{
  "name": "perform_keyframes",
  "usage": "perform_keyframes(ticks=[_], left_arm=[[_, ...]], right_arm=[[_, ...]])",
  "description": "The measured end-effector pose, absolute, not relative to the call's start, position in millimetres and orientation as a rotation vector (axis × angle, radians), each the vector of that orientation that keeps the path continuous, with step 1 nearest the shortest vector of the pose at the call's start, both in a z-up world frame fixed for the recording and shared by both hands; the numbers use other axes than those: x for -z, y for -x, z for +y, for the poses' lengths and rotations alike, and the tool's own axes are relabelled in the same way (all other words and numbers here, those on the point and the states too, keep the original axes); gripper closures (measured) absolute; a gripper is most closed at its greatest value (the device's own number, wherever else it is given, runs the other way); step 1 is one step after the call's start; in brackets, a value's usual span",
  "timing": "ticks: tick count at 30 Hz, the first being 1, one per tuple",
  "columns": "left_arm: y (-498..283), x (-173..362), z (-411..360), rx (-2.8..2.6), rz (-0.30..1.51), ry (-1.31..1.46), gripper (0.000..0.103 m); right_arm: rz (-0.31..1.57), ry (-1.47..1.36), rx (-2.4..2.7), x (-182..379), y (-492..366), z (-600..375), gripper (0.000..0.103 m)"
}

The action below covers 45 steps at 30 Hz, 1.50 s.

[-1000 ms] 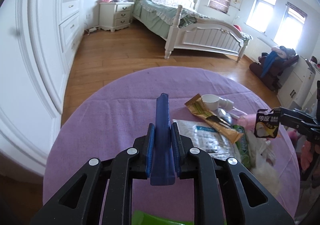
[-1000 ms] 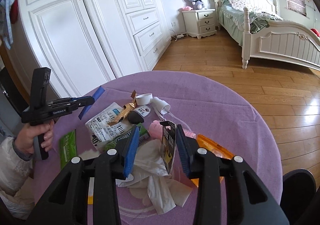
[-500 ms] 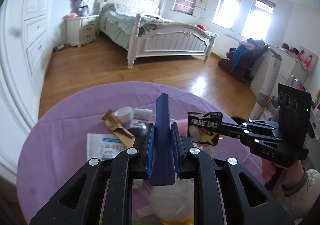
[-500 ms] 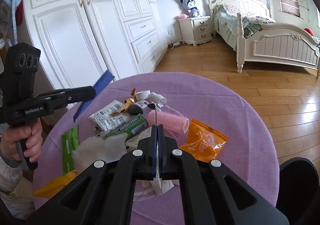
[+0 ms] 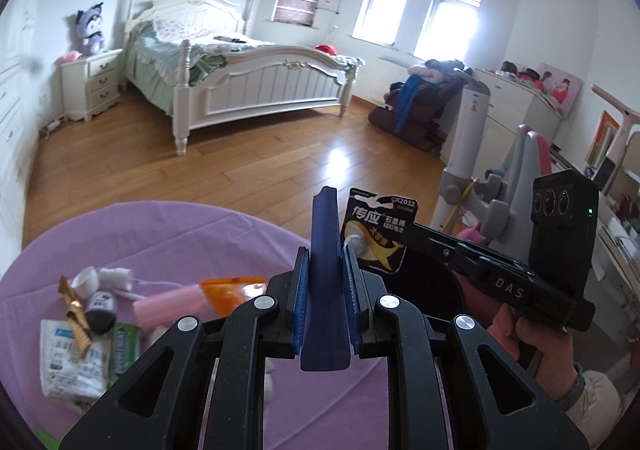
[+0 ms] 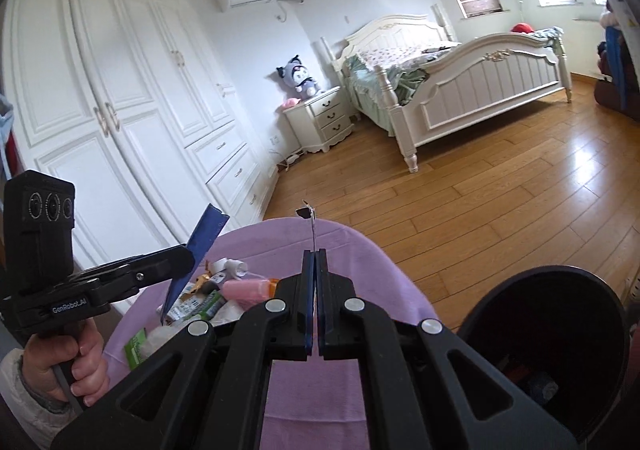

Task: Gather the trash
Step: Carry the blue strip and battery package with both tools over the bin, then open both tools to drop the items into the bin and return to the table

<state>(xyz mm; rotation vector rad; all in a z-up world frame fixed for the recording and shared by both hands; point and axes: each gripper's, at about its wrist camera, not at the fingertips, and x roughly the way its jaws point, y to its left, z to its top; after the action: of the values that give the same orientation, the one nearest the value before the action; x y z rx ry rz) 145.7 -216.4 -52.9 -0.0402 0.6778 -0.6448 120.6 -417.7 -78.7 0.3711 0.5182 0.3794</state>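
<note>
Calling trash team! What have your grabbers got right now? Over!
Left gripper shut on blue strip. Right gripper shut on battery card. Black bin open at right, nothing blocking. More trash waits on purple table.

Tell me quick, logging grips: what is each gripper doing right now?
Left gripper: closed on a blue strip.
Right gripper: closed on a black battery card.

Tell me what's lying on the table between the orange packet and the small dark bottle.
A pink roller lies between the orange packet and the small dark bottle, seen clearly in the left wrist view.
</note>
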Motion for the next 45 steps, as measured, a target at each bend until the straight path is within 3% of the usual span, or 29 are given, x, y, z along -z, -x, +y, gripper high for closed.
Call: perform_keyframes(ticks=[12,28,31,32,33,35,37,39,45], left_arm=[[-154.6,104.7,-333.9,0.807,0.798,0.038,0.085],[-156.9,138.3,-400.9,0.86,0.88,-0.022,0.085],[-155.1,138.4,-405.0,0.855,0.872,-0.04,0.064],[-154.2,137.6,-403.6,0.848,0.865,-0.04,0.048],[-153.6,136.3,-401.6,0.843,0.856,-0.035,0.04],[-152.4,133.5,-396.9,0.832,0.848,-0.034,0.04],[-151.6,130.1,-390.8,0.823,0.849,-0.031,0.04],[-150.0,124.8,-381.0,0.803,0.845,-0.024,0.029],[-140.9,105.1,-335.1,0.746,0.808,0.018,0.027]], right_arm=[[0.576,-0.473,-0.155,132.6,-107.5,-506.4,0.101],[0.64,-0.545,-0.079,172.3,-87.1,-545.7,0.099],[0.651,-0.542,-0.044,173.5,-84.8,-550.9,0.096],[0.655,-0.54,-0.037,173.4,-84.9,-552.0,0.096],[0.659,-0.536,-0.029,172.9,-84.6,-552.0,0.095],[0.667,-0.527,-0.025,172.0,-84.6,-549.7,0.095],[0.664,-0.526,-0.029,169.9,-84.4,-546.5,0.084],[0.631,-0.542,-0.039,165.5,-81.6,-542.3,0.041],[0.634,-0.518,-0.12,153.8,-88.5,-512.5,0.037]])
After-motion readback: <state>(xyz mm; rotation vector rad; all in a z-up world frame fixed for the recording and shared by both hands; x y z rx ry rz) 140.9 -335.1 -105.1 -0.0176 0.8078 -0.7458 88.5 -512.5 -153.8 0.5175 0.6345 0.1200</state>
